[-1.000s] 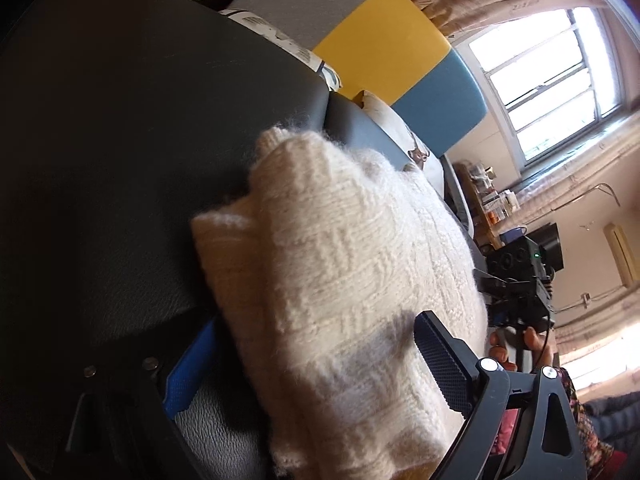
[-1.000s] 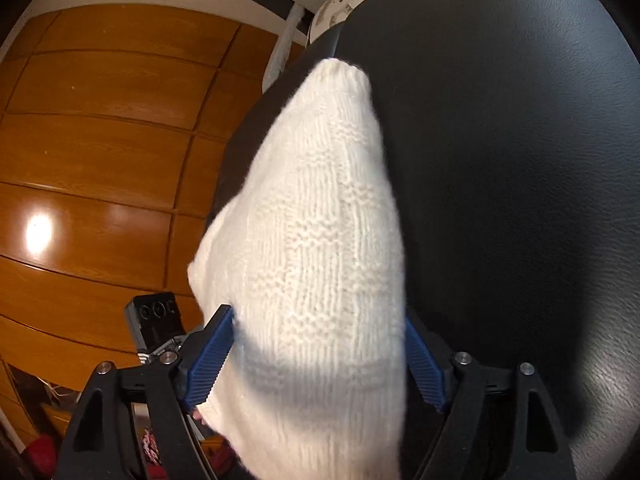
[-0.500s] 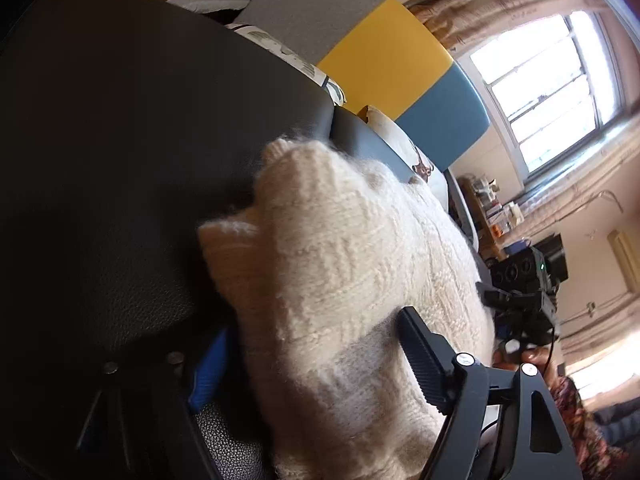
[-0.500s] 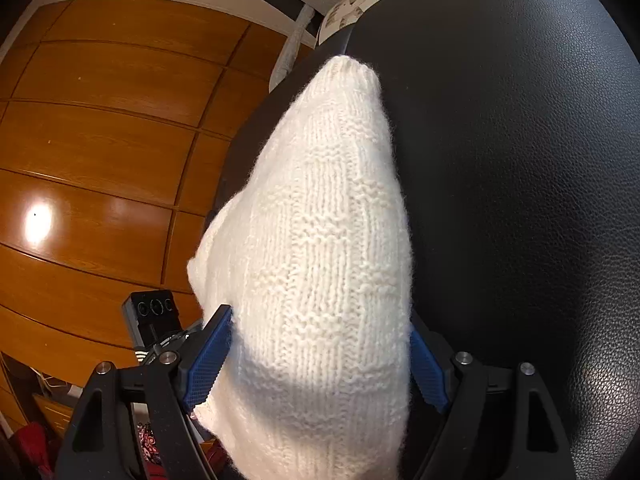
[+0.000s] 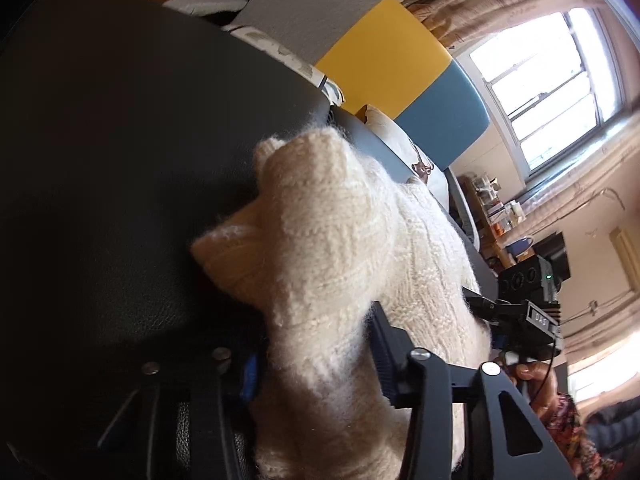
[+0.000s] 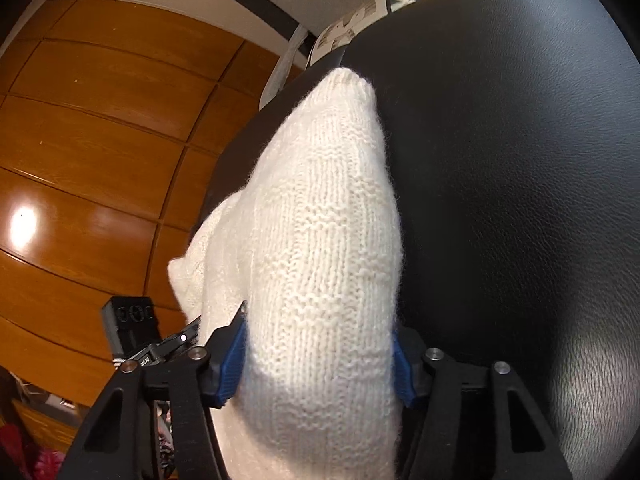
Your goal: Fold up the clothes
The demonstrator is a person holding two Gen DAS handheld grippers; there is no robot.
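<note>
A cream knitted sweater [image 5: 340, 240] lies bunched on a black leather seat [image 5: 120, 140]. My left gripper [image 5: 316, 344] is closing on a thick fold of it, and the knit is squeezed between the pads and puckers up ahead of them. In the right wrist view the same sweater [image 6: 320, 220] runs forward as a long ridge over the black seat [image 6: 520, 160]. My right gripper [image 6: 318, 356] is closing too, its blue pads [image 6: 232, 356] pressing into both sides of the knit. The sweater's lower part is hidden under each gripper.
Grey, yellow and blue cushions [image 5: 384, 56] stand behind the seat, with a bright window [image 5: 560, 80] and cluttered shelves at the right. A hand [image 5: 532, 376] holds the other gripper past the sweater. Glossy wooden panels [image 6: 80, 160] fill the left of the right wrist view.
Both grippers' jaws have drawn in on the sweater, the left one more. The knit has bunched into a taller, narrower ridge. The right gripper has shifted a little along the seat.
</note>
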